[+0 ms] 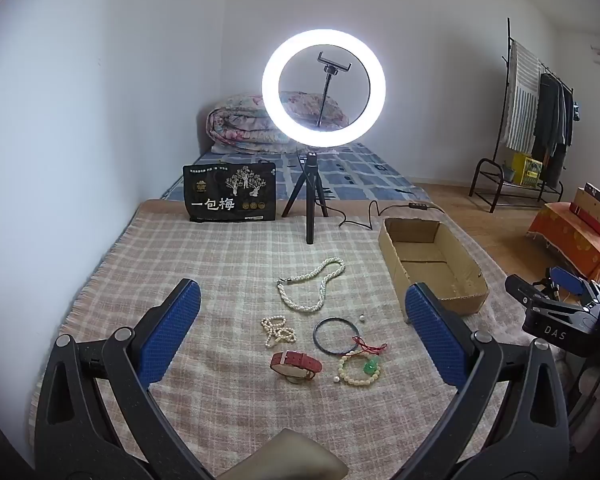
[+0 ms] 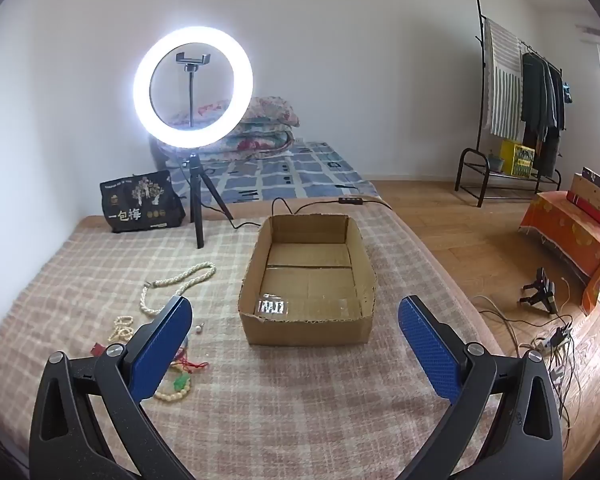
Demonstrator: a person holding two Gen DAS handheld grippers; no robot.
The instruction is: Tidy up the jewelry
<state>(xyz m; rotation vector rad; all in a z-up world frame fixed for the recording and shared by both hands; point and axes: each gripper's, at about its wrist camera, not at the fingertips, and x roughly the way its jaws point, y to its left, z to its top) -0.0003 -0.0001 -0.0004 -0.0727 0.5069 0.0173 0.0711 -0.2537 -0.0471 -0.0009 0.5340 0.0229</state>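
Jewelry lies on a plaid blanket (image 1: 228,264): a twisted white pearl necklace (image 1: 314,285), a small cream bead strand (image 1: 277,331), a dark bangle (image 1: 336,336), a red leather strap (image 1: 296,365) and a cream bead bracelet with a green charm (image 1: 360,372). An empty cardboard box (image 1: 432,264) stands to the right of them. My left gripper (image 1: 302,320) is open above the jewelry, holding nothing. My right gripper (image 2: 296,334) is open and empty in front of the cardboard box (image 2: 312,276); the necklace (image 2: 172,286) and the bracelet (image 2: 176,390) lie to its left.
A lit ring light on a black tripod (image 1: 323,88) stands at the back of the blanket, its cable (image 1: 374,216) trailing behind the box. A black bag (image 1: 229,192) leans beside it. The right gripper's body (image 1: 556,312) shows at the right edge. Cables (image 2: 548,336) lie on the wooden floor.
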